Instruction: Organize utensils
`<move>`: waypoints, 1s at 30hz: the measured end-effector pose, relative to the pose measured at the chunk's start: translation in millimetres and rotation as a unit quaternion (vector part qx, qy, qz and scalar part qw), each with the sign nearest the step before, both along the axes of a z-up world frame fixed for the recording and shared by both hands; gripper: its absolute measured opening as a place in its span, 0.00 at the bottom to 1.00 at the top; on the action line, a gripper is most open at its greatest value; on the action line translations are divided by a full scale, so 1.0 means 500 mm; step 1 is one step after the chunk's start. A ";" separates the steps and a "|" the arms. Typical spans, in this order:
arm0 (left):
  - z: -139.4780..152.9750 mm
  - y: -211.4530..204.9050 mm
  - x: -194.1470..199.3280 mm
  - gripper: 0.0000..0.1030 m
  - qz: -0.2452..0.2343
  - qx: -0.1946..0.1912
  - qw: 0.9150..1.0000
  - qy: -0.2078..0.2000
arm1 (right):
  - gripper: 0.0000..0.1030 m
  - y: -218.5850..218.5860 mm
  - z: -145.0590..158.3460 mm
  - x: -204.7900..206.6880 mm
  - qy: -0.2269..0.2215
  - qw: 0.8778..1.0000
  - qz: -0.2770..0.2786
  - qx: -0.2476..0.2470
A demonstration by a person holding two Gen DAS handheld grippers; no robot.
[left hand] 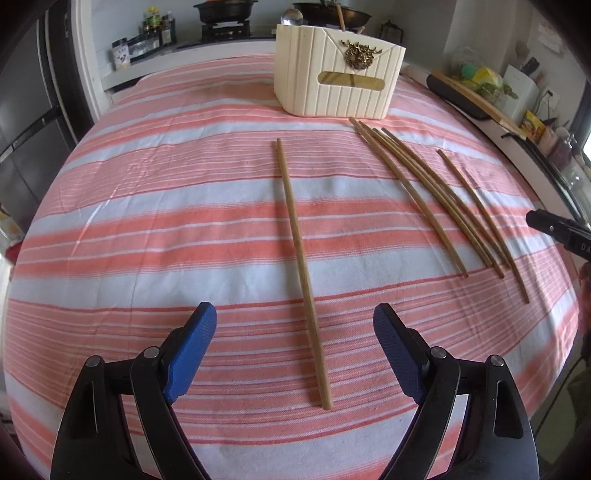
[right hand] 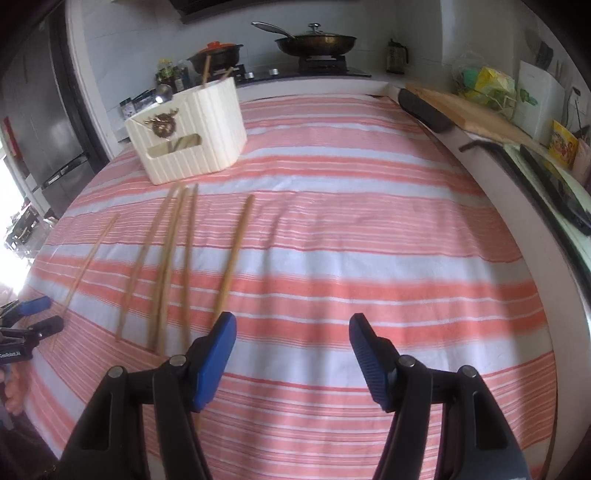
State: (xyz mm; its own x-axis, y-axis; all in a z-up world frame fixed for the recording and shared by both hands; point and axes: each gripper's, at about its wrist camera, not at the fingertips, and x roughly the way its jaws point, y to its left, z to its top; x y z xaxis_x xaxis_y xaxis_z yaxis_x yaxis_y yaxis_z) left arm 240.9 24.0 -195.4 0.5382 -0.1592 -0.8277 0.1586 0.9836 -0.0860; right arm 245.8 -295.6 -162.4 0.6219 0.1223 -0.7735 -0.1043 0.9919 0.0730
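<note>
Several wooden chopsticks lie on the pink-and-white striped cloth. One lone chopstick [left hand: 301, 266] runs between the open blue fingers of my left gripper [left hand: 294, 325], which hovers over its near end, empty. A cluster of chopsticks [left hand: 428, 192] lies to the right, with one more [left hand: 480, 221] beyond. A cream utensil holder [left hand: 338, 75] stands at the back with a spoon and chopsticks in it. My right gripper [right hand: 292, 330] is open and empty, just right of the chopsticks [right hand: 170, 258]; the holder [right hand: 188, 133] is far left.
A black pad and wooden board [right hand: 461, 107] lie at the table's right edge. Pans sit on a stove [right hand: 317, 44] behind. Bottles [left hand: 155, 29] stand at the back left. My left gripper shows at the right wrist view's left edge [right hand: 33, 317].
</note>
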 end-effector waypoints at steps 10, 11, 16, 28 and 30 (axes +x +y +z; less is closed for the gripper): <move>0.030 0.045 -0.004 0.85 0.021 -0.008 1.000 -0.016 | 0.30 0.107 -0.042 0.124 0.075 0.995 0.058 -0.028; 0.032 0.051 -0.005 0.85 0.023 -0.009 1.000 -0.015 | 0.27 0.110 -0.056 0.130 0.088 0.994 0.060 -0.040; 0.032 0.086 -0.014 0.85 0.040 -0.018 0.999 -0.008 | 0.23 0.085 -0.064 0.105 0.084 0.992 0.048 -0.076; 0.034 0.082 -0.009 0.86 0.008 -0.051 0.998 0.020 | 0.46 0.029 -0.055 0.058 0.117 0.990 0.062 -0.054; 0.031 0.083 -0.019 0.87 0.004 -0.050 0.998 0.025 | 0.46 0.026 -0.057 0.049 0.124 0.989 0.067 -0.052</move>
State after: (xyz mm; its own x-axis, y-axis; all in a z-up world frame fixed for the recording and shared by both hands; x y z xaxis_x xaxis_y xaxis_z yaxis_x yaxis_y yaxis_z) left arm 231.6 65.4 -179.8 0.4984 -0.2377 -0.8337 0.1435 0.9710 -0.1911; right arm 270.1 -282.5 -191.0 0.3943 0.1020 -0.9133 -0.2265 0.9740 0.0110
